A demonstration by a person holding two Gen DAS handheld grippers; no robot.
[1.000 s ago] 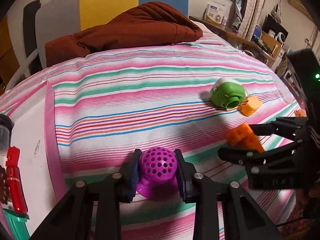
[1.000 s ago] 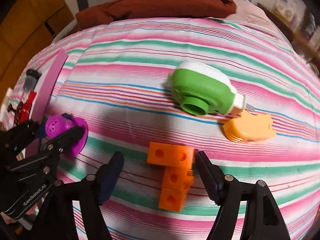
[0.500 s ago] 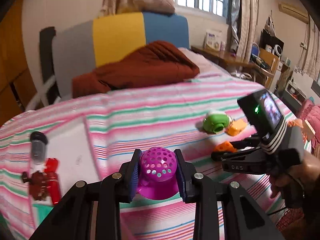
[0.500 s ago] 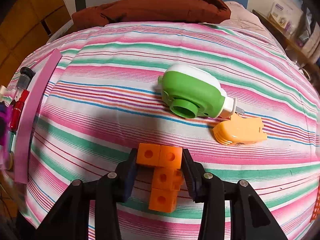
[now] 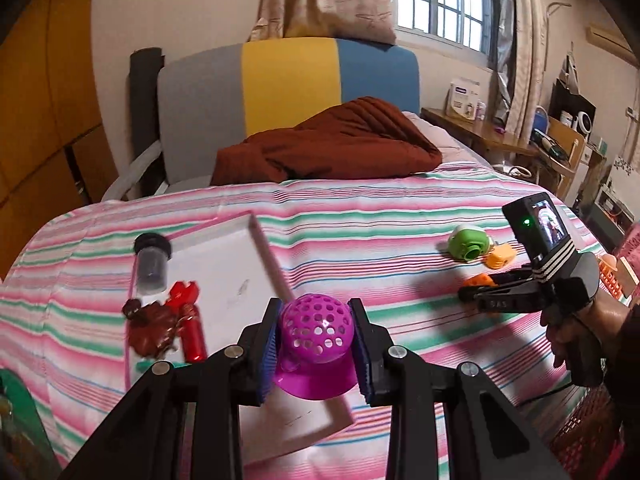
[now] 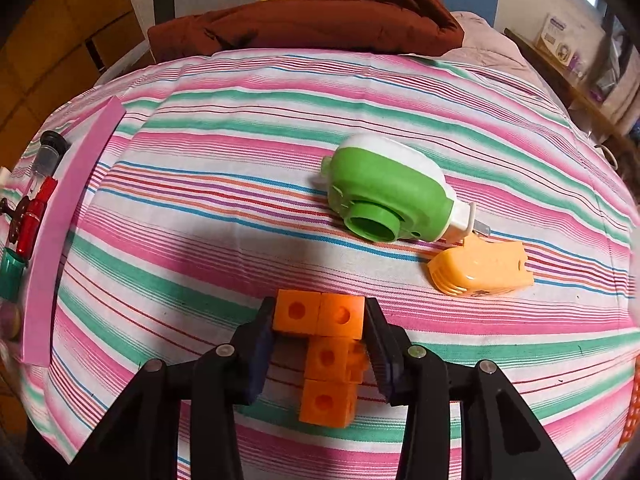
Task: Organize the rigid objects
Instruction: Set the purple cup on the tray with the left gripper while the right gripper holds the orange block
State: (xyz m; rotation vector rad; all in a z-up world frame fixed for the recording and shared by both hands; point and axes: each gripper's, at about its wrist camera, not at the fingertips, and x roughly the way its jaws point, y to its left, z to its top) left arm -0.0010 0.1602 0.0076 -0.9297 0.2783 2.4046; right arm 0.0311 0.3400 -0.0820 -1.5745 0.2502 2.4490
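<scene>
a magenta perforated plastic dome (image 5: 317,334), orange linked plastic cubes (image 6: 325,356), a green-and-white plastic toy camera (image 6: 390,194), a pale orange plastic piece (image 6: 480,268), and a bedsheet (image 6: 240,152) striped pink, green and white.

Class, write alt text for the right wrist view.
The right tool grips a cluster of orange cubes on a pink-and-green striped bedspread. Beyond lie a green-and-white toy and a pale orange plastic piece; a brown quilt sits at the far end.

left tool (image 5: 316,342): clamped, raised | right tool (image 6: 320,332): clamped, angled down
</scene>
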